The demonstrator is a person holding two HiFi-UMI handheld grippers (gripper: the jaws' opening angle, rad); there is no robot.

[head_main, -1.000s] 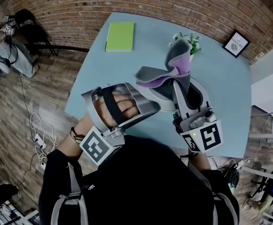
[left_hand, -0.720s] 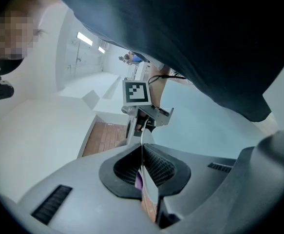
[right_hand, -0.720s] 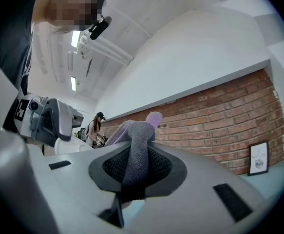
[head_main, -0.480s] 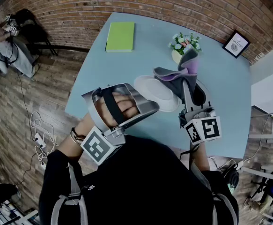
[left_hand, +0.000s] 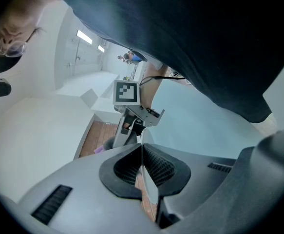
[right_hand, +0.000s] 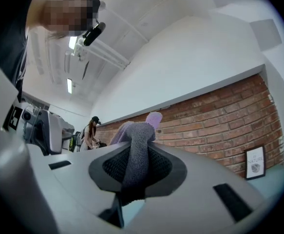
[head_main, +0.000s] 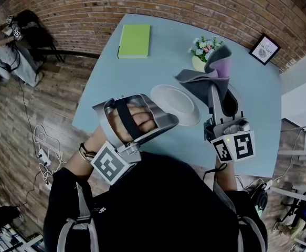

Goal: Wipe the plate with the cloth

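Pinching fuzzy grey-purple cloth, right hand-held gripper; left hand-held gripper clamps smooth round plate

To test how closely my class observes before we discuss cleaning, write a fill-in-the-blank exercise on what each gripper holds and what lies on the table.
1. The left gripper is shut on the rim of the white ____.
2. The right gripper is clamped on a grey and purple ____.
3. The book lying at the far corner of the table is ____ in colour.

Missing words: plate; cloth; green.
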